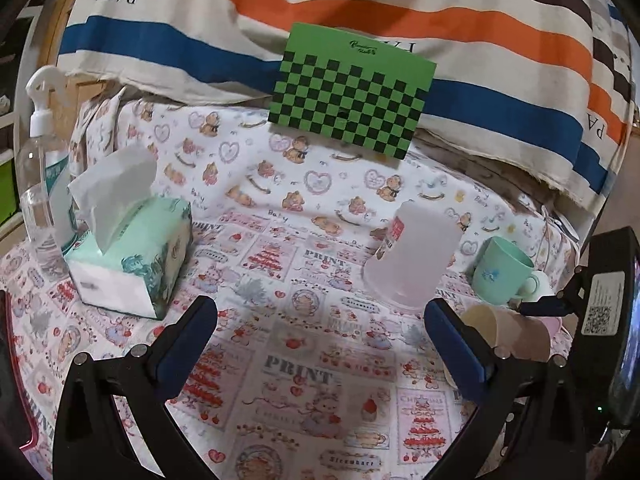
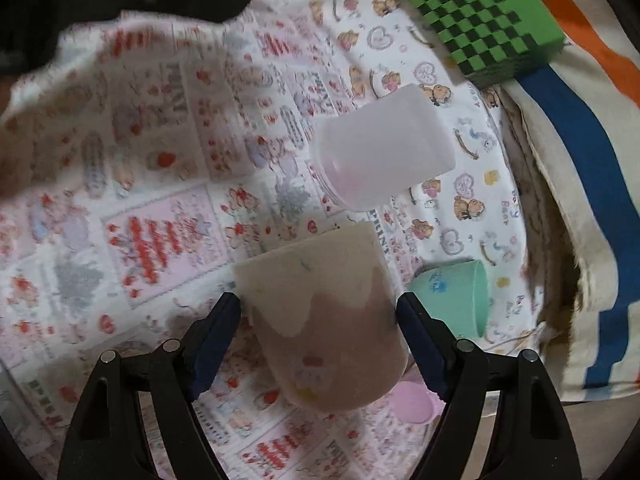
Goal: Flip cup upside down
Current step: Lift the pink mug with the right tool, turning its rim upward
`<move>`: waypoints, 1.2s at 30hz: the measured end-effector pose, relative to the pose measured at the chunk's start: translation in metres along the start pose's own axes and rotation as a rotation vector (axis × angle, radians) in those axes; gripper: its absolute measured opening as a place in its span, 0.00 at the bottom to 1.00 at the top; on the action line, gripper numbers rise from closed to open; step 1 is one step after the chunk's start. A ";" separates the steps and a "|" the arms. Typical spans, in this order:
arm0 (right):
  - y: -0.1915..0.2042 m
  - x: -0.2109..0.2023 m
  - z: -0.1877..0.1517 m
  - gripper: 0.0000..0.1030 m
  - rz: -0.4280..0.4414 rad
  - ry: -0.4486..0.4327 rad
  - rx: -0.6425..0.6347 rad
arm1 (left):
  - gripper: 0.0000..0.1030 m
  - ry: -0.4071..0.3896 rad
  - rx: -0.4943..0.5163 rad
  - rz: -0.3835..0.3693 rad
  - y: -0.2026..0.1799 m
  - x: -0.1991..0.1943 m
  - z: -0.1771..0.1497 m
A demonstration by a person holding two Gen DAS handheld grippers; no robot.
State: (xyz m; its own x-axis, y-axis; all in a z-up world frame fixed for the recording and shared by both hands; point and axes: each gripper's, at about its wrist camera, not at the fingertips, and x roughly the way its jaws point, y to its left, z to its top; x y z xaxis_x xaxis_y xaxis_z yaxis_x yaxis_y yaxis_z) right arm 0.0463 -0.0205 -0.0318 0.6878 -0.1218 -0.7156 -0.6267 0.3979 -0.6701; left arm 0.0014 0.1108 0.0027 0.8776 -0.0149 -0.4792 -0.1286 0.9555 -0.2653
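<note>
A beige-and-brown cup with a pink handle sits between the fingers of my right gripper, tilted with its mouth away from the camera; the pads touch its sides. It also shows in the left wrist view, held by the right gripper. My left gripper is open and empty above the patterned cloth. A frosted white cup stands upside down; it shows in the right wrist view too. A mint green mug stands upright beside it.
A tissue box and a clear pump bottle stand at the left. A green checkered board leans against striped fabric at the back. The table is covered by a printed cloth.
</note>
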 end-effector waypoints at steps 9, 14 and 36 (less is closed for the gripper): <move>-0.007 0.010 0.001 0.80 -0.027 0.013 0.026 | 1.00 0.011 0.008 0.003 -0.002 0.001 -0.002; -0.035 -0.007 -0.016 0.76 0.068 -0.109 0.237 | 1.00 0.010 -0.012 -0.012 0.001 0.001 -0.001; -0.131 0.000 -0.077 0.78 0.453 -0.304 1.032 | 1.00 0.006 0.031 -0.010 -0.009 0.001 -0.005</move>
State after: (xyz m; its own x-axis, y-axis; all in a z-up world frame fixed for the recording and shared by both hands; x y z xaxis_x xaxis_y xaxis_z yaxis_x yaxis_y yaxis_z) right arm 0.1003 -0.1429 0.0405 0.6247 0.3884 -0.6775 -0.3383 0.9165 0.2135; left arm 0.0013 0.1011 0.0006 0.8762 -0.0264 -0.4813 -0.1050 0.9641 -0.2440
